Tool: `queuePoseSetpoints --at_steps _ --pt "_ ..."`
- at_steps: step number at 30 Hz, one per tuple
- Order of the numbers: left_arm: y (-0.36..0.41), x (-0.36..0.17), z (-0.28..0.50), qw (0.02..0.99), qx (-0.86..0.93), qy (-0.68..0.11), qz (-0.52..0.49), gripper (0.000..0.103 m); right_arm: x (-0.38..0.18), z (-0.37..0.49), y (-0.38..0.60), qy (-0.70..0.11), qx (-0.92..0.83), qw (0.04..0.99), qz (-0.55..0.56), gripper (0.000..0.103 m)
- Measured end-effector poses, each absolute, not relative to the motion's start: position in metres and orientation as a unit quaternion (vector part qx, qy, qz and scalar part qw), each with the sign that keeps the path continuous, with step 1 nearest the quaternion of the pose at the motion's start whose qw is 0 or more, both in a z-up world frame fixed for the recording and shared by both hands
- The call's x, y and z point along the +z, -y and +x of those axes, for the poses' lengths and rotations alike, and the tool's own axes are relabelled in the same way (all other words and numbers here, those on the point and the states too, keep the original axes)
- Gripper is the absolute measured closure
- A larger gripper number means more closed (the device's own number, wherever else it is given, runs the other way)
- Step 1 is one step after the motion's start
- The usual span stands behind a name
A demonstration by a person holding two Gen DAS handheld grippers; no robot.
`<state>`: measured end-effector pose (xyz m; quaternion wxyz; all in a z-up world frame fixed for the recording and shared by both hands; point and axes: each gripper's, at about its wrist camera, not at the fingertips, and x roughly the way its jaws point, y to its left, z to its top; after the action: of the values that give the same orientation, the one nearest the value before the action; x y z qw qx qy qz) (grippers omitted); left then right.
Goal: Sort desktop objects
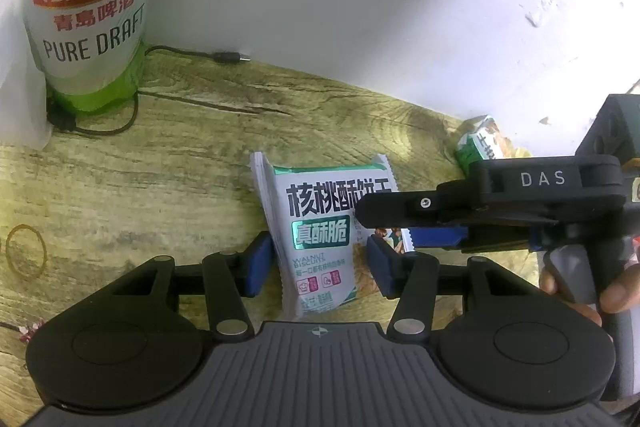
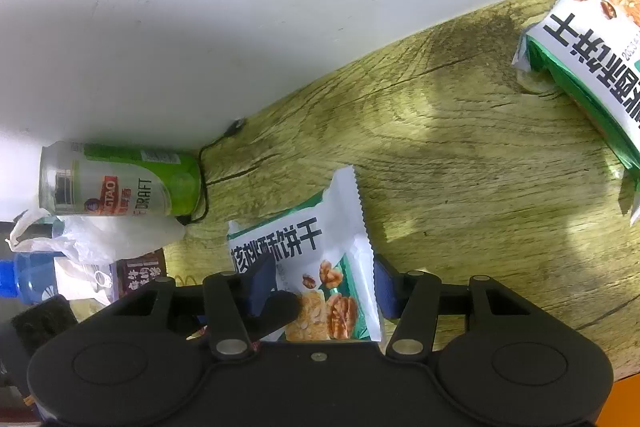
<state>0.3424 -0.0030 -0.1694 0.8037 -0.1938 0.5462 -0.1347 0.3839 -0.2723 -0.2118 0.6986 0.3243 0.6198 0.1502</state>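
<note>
While both hand-held grippers, left (image 1: 318,263) and right (image 2: 324,281), clamp one biscuit packet (image 1: 316,227), a second packet (image 2: 592,67) and one beer can (image 1: 88,7) stand along the bench's (image 1: 160,167) wall edge

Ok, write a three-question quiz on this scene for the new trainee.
1. What sits between the pads of the left gripper? A: a bottle. B: a walnut biscuit packet. C: a plastic bag.
2. True or false: a second biscuit packet lies on the table, clear of both grippers.
3. Fill in: the black cable curls round the foot of the ____.

Key: 1 B. 2 true. 3 beer can.
</note>
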Motion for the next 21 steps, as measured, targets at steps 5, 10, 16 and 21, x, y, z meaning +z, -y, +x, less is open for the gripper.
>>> queuePoseSetpoints --at_steps 5,10,16,21 --pt "0.003 -0.168 0.343 0.806 -0.136 -0.543 -0.194 0.052 -0.210 0.384 0.270 -0.618 0.151 0.701 0.321 0.052" --pt "0.005 -0.168 0.343 0.808 -0.139 -0.540 -0.190 0.052 -0.208 0.383 0.268 -0.616 0.153 0.707 0.314 0.052" --pt "0.007 -0.163 0.340 0.811 -0.143 -0.536 -0.185 0.052 -0.203 0.381 0.269 -0.612 0.155 0.711 0.311 0.052" --pt "0.010 -0.158 0.339 0.815 -0.146 -0.531 -0.181 0.052 -0.198 0.379 0.270 -0.607 0.156 0.715 0.309 0.052"
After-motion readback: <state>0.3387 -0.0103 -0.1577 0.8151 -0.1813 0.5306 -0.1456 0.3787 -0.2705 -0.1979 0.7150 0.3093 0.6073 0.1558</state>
